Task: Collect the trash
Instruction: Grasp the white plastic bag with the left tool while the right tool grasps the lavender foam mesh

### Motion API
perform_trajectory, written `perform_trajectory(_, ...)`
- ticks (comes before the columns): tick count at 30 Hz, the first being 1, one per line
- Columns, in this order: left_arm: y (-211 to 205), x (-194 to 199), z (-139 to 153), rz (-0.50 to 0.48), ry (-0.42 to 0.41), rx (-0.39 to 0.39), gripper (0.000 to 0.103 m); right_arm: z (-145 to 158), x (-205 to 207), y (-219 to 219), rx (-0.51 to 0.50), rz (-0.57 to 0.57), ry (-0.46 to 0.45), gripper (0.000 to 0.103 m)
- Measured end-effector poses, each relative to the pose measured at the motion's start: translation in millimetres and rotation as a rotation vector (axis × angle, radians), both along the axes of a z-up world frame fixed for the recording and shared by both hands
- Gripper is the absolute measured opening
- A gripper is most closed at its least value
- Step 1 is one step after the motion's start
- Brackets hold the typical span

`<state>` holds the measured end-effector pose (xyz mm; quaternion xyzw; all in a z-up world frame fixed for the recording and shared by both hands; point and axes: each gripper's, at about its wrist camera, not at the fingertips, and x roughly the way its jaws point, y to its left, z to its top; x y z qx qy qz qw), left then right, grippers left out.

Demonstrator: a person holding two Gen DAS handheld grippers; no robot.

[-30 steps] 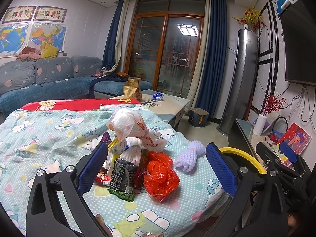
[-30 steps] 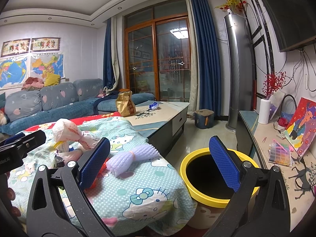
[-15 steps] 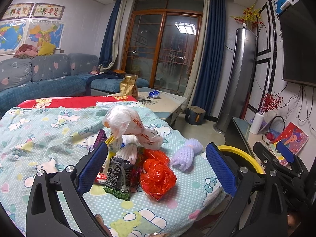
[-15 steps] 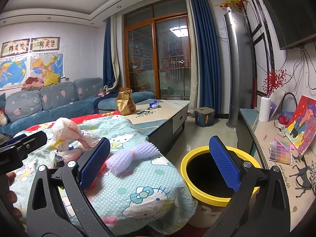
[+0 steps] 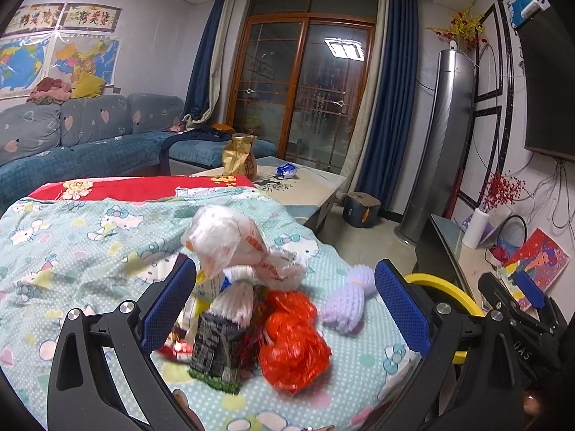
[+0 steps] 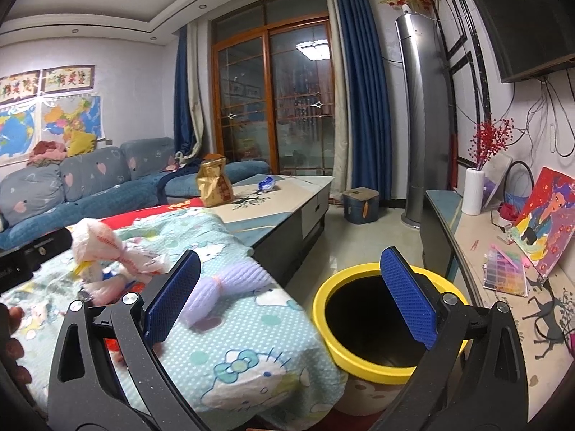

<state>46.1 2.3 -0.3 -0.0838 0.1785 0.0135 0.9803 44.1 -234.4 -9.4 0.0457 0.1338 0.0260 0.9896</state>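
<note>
A pile of trash lies on the Hello Kitty cloth: a white plastic bag, a crumpled red bag, a dark snack wrapper and a lilac foam net. My left gripper is open and empty, just short of the pile. My right gripper is open and empty. It hangs between the foam net and the yellow-rimmed trash bin. The bin's rim also shows in the left wrist view.
A coffee table behind the cloth holds a gold bag and a blue wrapper. A TV cabinet with a painting and a vase runs along the right. A sofa stands at the left.
My left gripper has moved closer to the trash pile, which now looks larger. My right gripper has hardly moved. Both stay open.
</note>
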Motion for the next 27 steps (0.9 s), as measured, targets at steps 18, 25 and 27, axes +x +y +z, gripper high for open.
perform_trajectory(18, 61.1, 57.7, 22.9, 0.163, 0.049, -0.035, 0.097, -2.2, 86.0, 47.3, -0.012, 0.094, 0.166, 0.093)
perform_trajectory(25, 85.9, 56.8, 10.4, 0.135, 0.071, -0.089, 0.096, -28.7, 117.3, 74.9, -0.013, 0.137, 0.323, 0.093)
perform_trajectory(27, 92.4, 58.9, 5.3, 0.111, 0.092, -0.132, 0.096, -37.0, 122.9, 77.8, -0.008, 0.150, 0.363, 0.093)
